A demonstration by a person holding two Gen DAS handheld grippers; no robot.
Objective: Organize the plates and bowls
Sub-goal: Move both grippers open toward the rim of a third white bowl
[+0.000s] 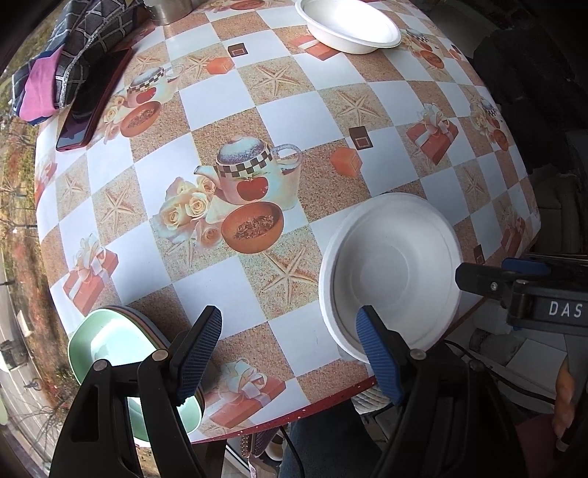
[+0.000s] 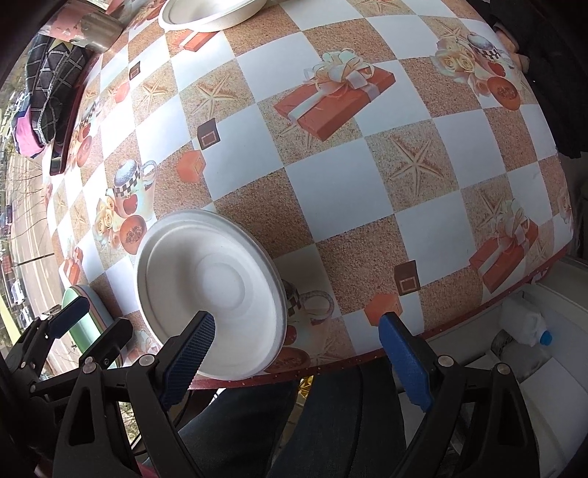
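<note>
Both tongs gape wide, holding nothing: left tongs (image 1: 290,349) low over the table (image 1: 330,110); right tongs (image 2: 297,353) beside a white bowl (image 2: 209,294); another bowl (image 1: 349,25) sits top of frame.

Far white bowl (image 2: 213,14) cut off by top edge in right wrist view. Left gripper (image 1: 290,353) finger hides part of green plate stack (image 1: 110,345). Steel cup (image 1: 171,9) mostly out of frame.
</note>
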